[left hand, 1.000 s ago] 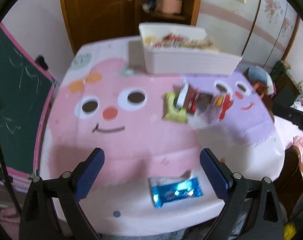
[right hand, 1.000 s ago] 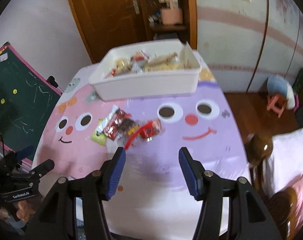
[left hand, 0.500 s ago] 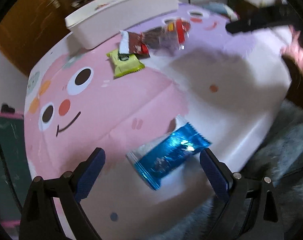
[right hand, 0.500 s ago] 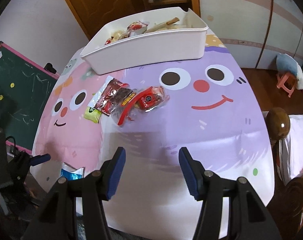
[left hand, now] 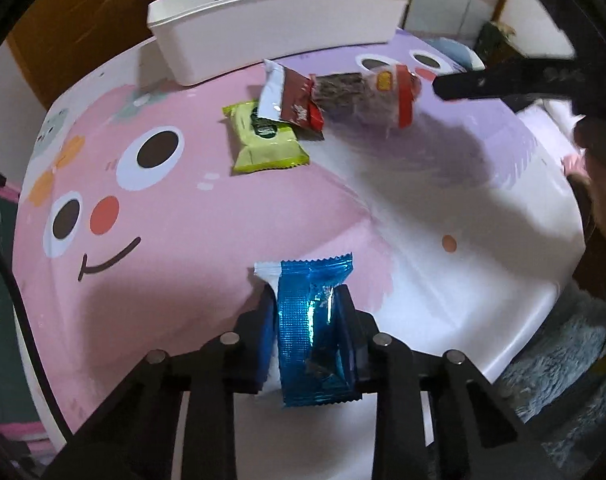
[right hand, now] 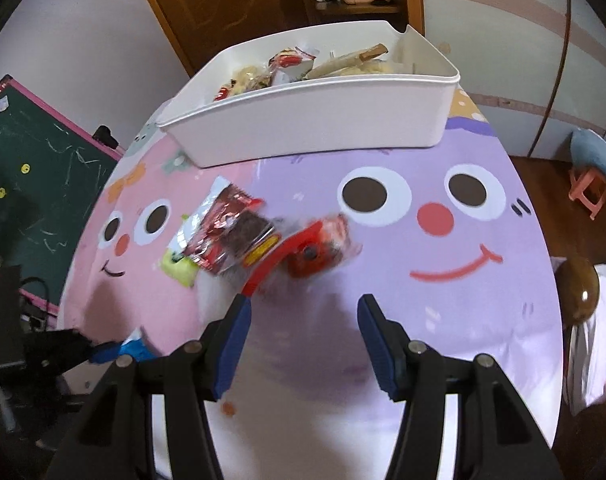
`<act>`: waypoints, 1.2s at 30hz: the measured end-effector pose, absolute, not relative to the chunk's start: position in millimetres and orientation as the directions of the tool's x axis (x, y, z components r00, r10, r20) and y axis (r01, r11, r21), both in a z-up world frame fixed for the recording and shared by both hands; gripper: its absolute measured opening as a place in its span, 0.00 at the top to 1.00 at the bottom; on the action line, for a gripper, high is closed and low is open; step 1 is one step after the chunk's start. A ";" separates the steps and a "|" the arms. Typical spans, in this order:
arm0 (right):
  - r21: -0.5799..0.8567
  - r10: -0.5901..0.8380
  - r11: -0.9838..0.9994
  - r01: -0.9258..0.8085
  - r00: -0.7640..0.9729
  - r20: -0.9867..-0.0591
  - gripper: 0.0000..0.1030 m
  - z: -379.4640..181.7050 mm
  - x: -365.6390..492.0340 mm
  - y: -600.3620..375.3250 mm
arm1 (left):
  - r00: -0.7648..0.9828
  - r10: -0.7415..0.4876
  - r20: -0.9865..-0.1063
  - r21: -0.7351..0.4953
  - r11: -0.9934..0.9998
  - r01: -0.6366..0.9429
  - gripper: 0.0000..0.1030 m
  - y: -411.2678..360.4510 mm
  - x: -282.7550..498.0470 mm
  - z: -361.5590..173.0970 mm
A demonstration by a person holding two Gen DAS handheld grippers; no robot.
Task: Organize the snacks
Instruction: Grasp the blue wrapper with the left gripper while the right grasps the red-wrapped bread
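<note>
Clamped in the left gripper (left hand: 307,320): a blue foil snack packet (left hand: 313,328), long axis running straight ahead along the fingers, crimped end pointing toward the white bin (left hand: 275,46). Spread wide above the cartoon tablecloth (right hand: 423,280): the right gripper (right hand: 303,336), just short of the loose snack pile (right hand: 259,244).
</note>
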State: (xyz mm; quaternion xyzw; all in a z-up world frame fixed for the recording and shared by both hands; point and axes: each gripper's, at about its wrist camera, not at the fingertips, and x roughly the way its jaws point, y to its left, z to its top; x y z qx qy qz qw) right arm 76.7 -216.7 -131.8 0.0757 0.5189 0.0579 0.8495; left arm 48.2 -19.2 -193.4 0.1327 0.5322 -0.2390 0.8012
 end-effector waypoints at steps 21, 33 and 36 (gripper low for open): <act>0.240 0.304 0.950 -0.201 0.413 -0.859 0.43 -171.5 134.1 -224.2 | 0.266 -0.290 -0.919 -0.148 0.880 0.452 0.75 0.6 73.5 -197.7; 0.260 0.340 0.938 -0.229 0.463 -0.819 0.14 -171.1 146.3 -227.8 | 0.272 -0.279 -0.921 -0.136 0.884 0.446 0.75 -3.1 73.7 -197.5; 0.250 0.334 0.939 -0.236 0.455 -0.825 0.14 -174.7 156.3 -224.0 | 0.271 -0.281 -0.921 -0.137 0.884 0.448 0.75 -1.9 74.0 -197.4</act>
